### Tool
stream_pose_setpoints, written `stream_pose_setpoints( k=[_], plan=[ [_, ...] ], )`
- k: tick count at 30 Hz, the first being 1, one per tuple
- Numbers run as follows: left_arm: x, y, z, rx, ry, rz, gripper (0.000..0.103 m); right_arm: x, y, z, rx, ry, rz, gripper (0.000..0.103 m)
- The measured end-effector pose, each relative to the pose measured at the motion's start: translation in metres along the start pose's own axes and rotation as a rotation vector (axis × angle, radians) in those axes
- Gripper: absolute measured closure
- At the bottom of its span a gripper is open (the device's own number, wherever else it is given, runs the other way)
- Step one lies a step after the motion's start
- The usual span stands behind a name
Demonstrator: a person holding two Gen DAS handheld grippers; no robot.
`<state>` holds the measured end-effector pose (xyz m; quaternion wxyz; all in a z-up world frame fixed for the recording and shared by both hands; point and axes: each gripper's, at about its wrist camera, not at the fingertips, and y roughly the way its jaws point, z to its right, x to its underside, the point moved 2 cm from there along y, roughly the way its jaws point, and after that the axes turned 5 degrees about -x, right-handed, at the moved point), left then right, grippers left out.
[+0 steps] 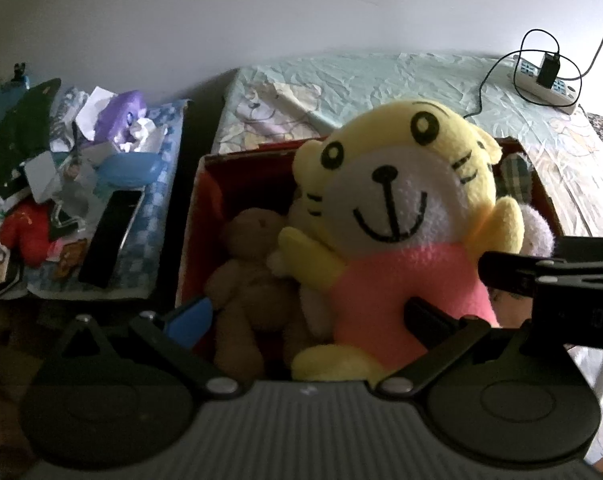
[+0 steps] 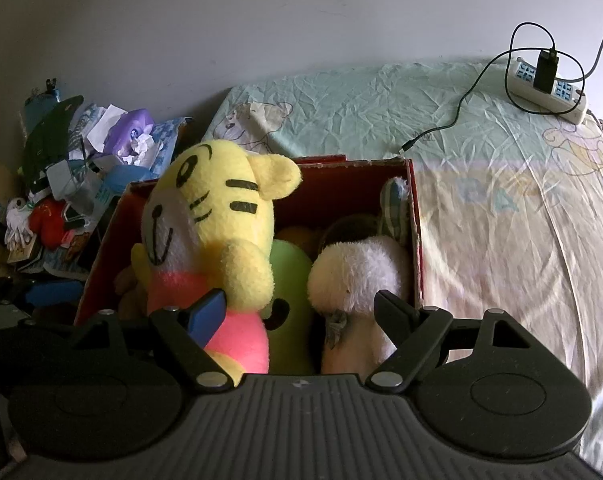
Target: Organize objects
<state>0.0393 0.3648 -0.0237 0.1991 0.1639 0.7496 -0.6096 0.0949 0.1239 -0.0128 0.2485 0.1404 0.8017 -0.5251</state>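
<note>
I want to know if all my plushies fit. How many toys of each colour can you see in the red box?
Yellow tiger: 1
Brown bear: 1
Green toy: 1
White fluffy toy: 1
Checked fabric toy: 1
Total: 5 visible in the red box; others may be hidden underneath.

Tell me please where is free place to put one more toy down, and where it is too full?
Free: the wrinkled bedsheet right of the red box, up to the power strip, and behind the box toward the wall. Crowded: the box itself, packed with the yellow tiger and other plush toys, and the cluttered pile to its left.
</note>
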Motion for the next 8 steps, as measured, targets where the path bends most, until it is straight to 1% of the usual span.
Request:
stream_pose_setpoints(
  k=[8],
  plan=[
    [-0.0020, 0.0015, -0.0006, 0.014, 0.001, -0.003, 0.000, -0.0015, 0.0015, 0.0009, -0.001, 0.007, 0.002, 0.020]
  ],
)
